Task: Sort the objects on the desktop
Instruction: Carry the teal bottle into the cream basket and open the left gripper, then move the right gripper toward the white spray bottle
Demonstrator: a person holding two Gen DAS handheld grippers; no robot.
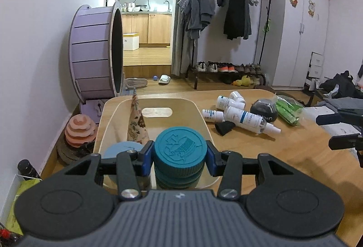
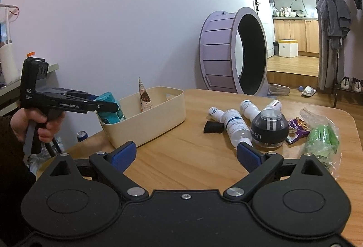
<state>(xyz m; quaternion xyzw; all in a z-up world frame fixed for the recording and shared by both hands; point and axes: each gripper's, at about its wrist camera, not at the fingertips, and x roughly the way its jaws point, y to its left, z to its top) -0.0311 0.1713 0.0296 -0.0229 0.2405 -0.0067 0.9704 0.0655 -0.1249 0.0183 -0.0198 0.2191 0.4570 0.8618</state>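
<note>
My left gripper (image 1: 180, 157) is shut on a teal-capped bottle (image 1: 180, 153), held over the near end of the cream bin (image 1: 156, 103). The right wrist view shows that left gripper (image 2: 106, 103) with the teal bottle (image 2: 111, 111) just inside the bin (image 2: 147, 124). A patterned cone packet (image 1: 136, 120) stands in the bin, beside a light blue round thing (image 1: 123, 148). My right gripper (image 2: 186, 154) is open above the bare table, with nothing between its fingers. White bottles (image 2: 233, 124), a dark ball (image 2: 268, 129), a black wedge (image 2: 213, 128) and a green bag (image 2: 322, 140) lie on the table.
The wooden table (image 2: 181, 151) ends at its right edge (image 2: 356, 133). A purple wheel (image 2: 233, 52) stands on the floor behind it. A person's hand (image 2: 43, 124) holds the left gripper's handle. A purple snack wrapper (image 2: 297, 129) lies by the ball.
</note>
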